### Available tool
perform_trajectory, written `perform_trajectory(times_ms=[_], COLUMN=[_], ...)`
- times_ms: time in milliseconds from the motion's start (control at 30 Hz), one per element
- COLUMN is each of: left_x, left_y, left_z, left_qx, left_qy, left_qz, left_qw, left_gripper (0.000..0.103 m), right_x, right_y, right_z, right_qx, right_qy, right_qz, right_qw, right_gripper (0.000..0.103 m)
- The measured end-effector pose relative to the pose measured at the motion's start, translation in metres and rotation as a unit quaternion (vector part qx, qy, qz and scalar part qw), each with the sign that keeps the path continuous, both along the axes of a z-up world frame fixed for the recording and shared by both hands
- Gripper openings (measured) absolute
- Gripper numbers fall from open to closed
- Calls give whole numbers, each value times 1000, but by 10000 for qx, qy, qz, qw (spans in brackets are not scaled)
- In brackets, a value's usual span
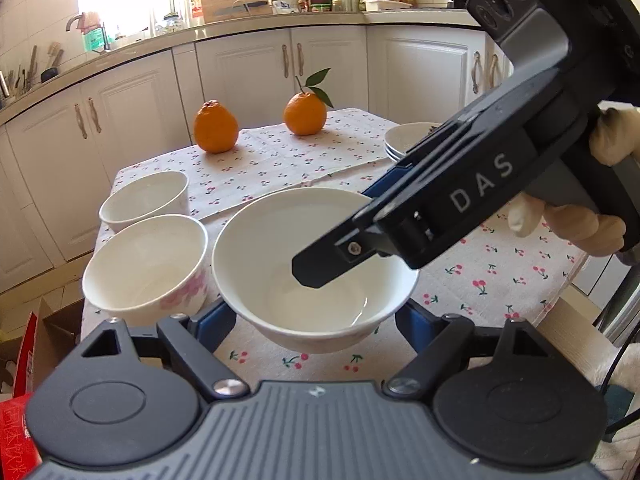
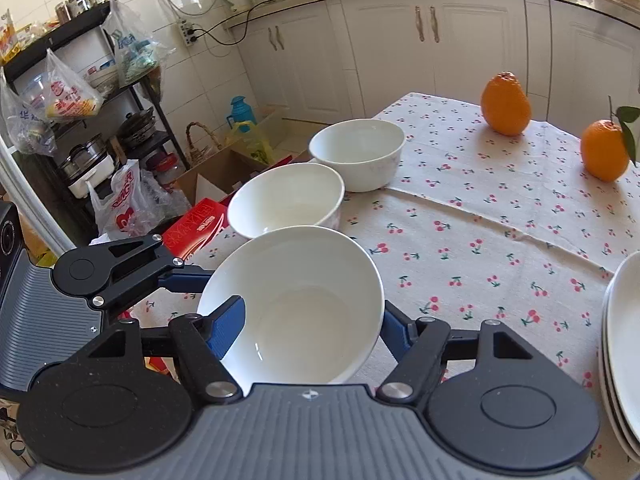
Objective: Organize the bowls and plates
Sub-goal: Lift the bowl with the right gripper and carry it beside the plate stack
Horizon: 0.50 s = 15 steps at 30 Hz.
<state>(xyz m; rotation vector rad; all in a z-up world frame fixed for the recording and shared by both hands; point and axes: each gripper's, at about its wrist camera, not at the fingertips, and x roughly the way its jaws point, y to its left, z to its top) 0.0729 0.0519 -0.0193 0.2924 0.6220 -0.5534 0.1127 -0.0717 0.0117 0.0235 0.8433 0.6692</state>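
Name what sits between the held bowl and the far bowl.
A third white bowl sits between the held bowl and the far bowl, seen in the right wrist view.

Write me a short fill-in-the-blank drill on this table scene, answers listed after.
1. Two grippers hold one wide white bowl; the right gripper has one finger ___ the bowl.
2. Beside the held bowl stand ___ other empty bowls, the near bowl and the far bowl.
3. The two fruits at the far end of the tablecloth are ___ in colour.
4. The plates lie in a ___.

Missing words: inside; two; orange; stack
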Motion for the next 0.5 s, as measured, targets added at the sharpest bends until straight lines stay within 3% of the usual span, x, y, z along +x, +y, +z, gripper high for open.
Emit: perform_trajectory(times_ms=[500], left_x=[25], left_y=[-36], left_z=[-12], left_qx=[-72], left_qy=[174], left_qz=[-398], left_qw=[9990], left_gripper=[86], right_x=[9], right_y=[-40], right_z=[-12], right_qx=[-49], right_qy=[110], right_qz=[-605], right_qw=[9981], right_gripper=[77])
